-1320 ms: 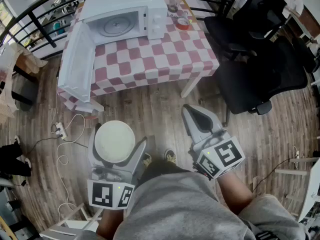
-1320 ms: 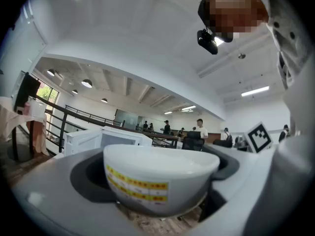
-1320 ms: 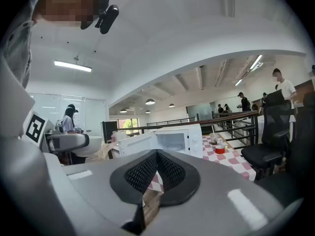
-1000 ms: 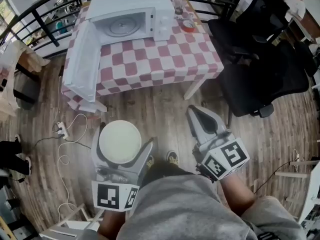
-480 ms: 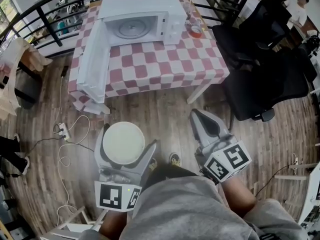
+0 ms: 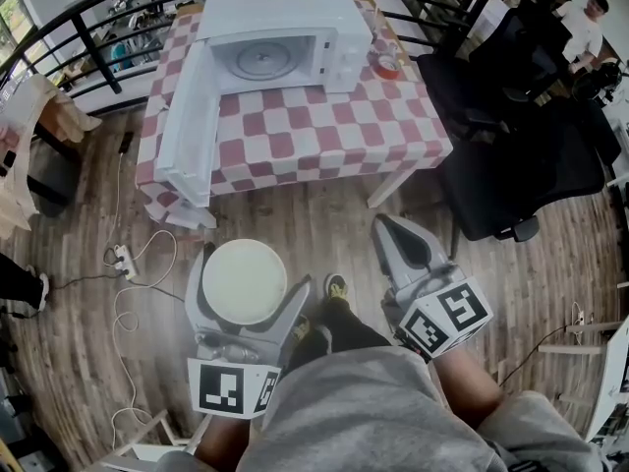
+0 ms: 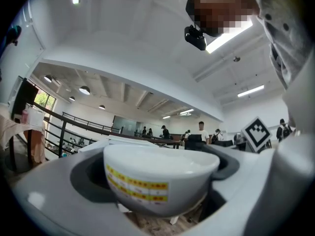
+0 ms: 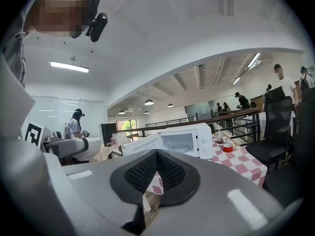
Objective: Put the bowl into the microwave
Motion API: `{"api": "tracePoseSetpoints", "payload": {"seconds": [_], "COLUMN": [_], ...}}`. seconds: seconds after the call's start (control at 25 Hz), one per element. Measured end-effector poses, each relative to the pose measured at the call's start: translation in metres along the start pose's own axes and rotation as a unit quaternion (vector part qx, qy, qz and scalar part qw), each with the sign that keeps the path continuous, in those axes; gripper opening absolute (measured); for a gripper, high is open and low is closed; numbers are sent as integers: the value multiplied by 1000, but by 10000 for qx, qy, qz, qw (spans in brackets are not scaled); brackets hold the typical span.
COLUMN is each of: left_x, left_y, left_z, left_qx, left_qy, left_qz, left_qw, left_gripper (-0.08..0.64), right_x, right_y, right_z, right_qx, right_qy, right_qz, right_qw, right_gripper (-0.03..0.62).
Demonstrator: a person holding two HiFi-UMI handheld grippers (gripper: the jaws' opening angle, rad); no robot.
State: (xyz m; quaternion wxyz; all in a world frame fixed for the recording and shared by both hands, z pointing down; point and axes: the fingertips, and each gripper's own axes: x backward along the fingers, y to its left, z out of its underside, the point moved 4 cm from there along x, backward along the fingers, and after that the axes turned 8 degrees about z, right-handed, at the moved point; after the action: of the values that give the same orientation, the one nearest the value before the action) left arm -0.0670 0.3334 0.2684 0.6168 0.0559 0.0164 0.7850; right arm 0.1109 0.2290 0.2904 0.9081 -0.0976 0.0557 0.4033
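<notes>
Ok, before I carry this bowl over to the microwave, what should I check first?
1. Bowl held by left claw: ok, jaws pressed on both sides.
2. Bowl upright: ok, rim level.
3. Microwave door open: ok, swung out left.
4. Cavity free: ok, only the turntable shows.
5. Right claw spare: ok, shut on nothing.
6. Floor toward the table: ok, power strip lies off to the left.

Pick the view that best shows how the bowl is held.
Left gripper view: the bowl sits clamped in the left gripper, side visible. Head view shows only its top; right gripper view, a small glimpse.
</notes>
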Motion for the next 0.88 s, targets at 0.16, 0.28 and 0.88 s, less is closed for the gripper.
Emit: {"api": "tracePoseSetpoints", "payload": {"seconds": [0.16,0.28,0.88], "left_x": [-3,-4,-25], "left_y": [0,1,1], "left_z": [1,1,0], "left_qx": [8,5,-97], "left_qy": [-2,-18,-3], "left_qz": [14,26,-28], "left_qw": [10000,10000,9999], "left_gripper": [541,541,541], "right_x": [0,1,-14], "right_y": [-4,-6,-25], "right_z": [-2,-2,-2], "right_qx": [-28,-57,-145], "right_qy": [-45,-90,-188], "right_qz": [68,99,38], "right_qw": [10000,9999,9997], "right_gripper": [-1,0,0]}}
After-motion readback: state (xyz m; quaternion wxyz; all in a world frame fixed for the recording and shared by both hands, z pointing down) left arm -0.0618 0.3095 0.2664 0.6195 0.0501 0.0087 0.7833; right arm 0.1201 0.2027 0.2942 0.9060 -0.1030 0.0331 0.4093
